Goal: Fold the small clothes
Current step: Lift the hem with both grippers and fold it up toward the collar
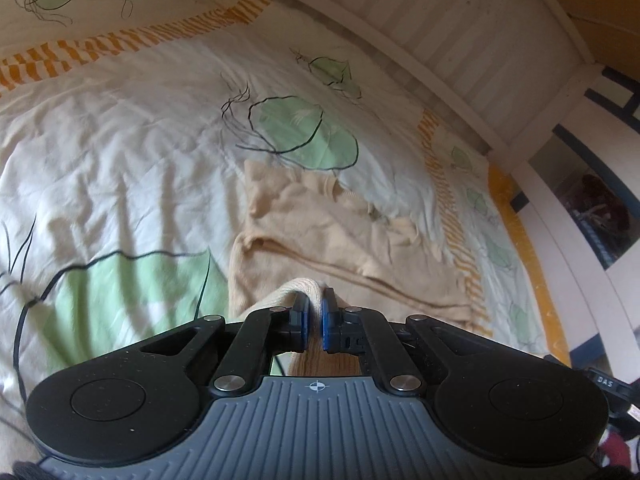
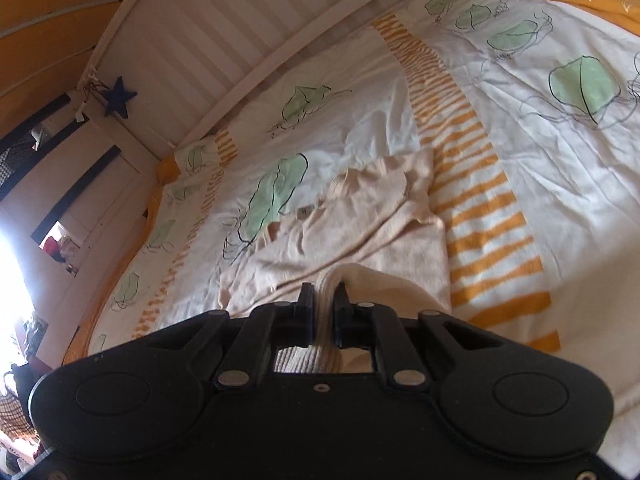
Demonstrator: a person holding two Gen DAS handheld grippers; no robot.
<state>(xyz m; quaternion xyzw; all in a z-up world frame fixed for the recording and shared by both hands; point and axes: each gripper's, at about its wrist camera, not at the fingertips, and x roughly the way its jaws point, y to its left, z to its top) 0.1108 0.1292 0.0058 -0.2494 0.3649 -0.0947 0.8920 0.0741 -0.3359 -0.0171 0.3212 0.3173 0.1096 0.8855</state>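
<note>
- Left gripper (image 1: 314,306): clenched on a raised fold of the beige sweater (image 1: 340,236), which lies spread on the bedcover (image 1: 120,140).
- Right gripper (image 2: 323,304): likewise clamped on the sweater (image 2: 360,236) edge.
- Purpose, as judged: both hems are lifted together so the near edge can fold over the body.
- Writing: "DAS" on a strap (image 1: 606,380) at the left view's right edge; the rest is probably cut off.

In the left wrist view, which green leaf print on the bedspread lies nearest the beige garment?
The big dark-outlined leaf in mid-frame: the beige garment, pinched in the left tongs, has its far edge right below it. The other leaves lie farther off.
</note>
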